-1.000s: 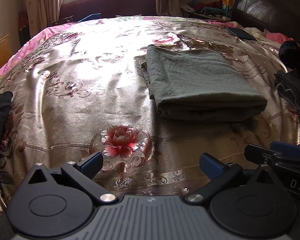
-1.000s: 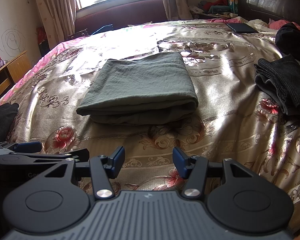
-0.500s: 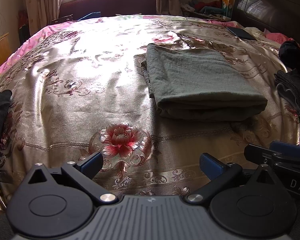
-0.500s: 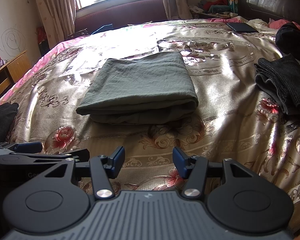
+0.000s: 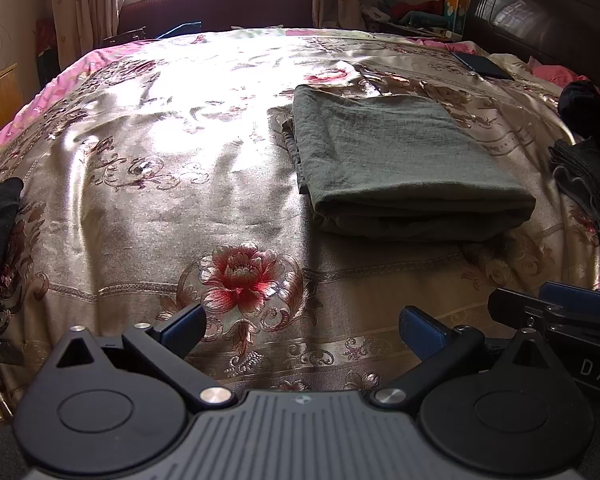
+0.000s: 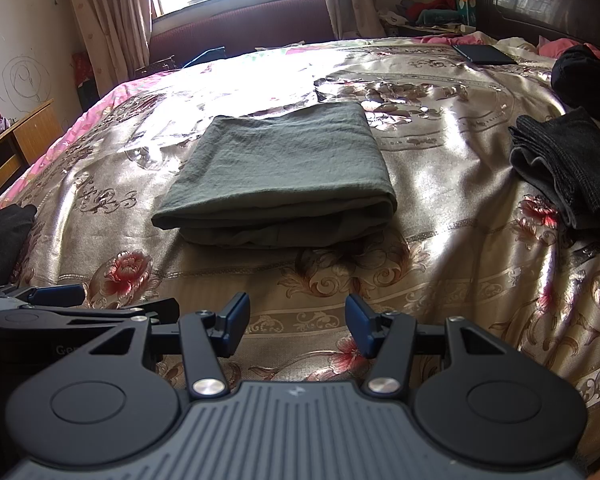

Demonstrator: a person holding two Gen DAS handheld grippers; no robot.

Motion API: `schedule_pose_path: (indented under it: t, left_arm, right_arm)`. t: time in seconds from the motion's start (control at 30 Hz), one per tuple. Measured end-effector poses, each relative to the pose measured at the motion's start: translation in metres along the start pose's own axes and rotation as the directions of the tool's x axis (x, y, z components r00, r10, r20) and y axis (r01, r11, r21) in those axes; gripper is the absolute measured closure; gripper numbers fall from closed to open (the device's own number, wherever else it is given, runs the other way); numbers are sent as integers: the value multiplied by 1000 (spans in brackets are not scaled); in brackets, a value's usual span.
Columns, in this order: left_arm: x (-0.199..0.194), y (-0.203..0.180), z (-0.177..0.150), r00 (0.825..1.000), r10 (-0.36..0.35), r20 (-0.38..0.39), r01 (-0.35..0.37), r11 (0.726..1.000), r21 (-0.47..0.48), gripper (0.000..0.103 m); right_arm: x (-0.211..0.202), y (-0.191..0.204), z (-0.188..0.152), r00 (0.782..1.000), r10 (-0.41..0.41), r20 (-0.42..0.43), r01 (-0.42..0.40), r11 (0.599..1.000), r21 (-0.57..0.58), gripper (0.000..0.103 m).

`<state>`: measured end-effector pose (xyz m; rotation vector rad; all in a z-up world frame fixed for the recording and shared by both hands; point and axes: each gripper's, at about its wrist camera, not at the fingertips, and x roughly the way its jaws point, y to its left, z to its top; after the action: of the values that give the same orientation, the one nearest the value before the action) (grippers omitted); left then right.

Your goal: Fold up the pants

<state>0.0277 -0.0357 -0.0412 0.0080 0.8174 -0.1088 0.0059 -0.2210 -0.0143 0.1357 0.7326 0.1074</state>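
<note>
The grey-green pants [image 5: 396,156] lie folded into a flat rectangular stack on the floral satin bedspread [image 5: 188,152], ahead and to the right in the left wrist view. In the right wrist view the pants [image 6: 280,172] lie straight ahead. My left gripper [image 5: 302,328] is open and empty, held back near the bed's front edge, well short of the pants. My right gripper [image 6: 298,322] is open and empty, also near the front edge. Each gripper shows at the edge of the other's view.
A folded dark grey garment [image 6: 568,168] lies on the bed to the right, with a black bundle [image 6: 580,76] behind it. A black cloth [image 6: 2,240] lies at the left edge. A dark flat device [image 6: 484,54] lies near the headboard [image 6: 548,4]. A wooden cabinet [image 6: 16,140] stands left.
</note>
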Motion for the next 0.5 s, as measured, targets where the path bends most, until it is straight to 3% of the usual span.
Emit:
schedule_pose_path:
  t: [0.5]
  left_arm:
    - [1,1,-1,1000,-2,-3,2,1000,-4,0]
  right_arm:
    - [0,0,-1,1000,2,0,-2,1000,-2,49]
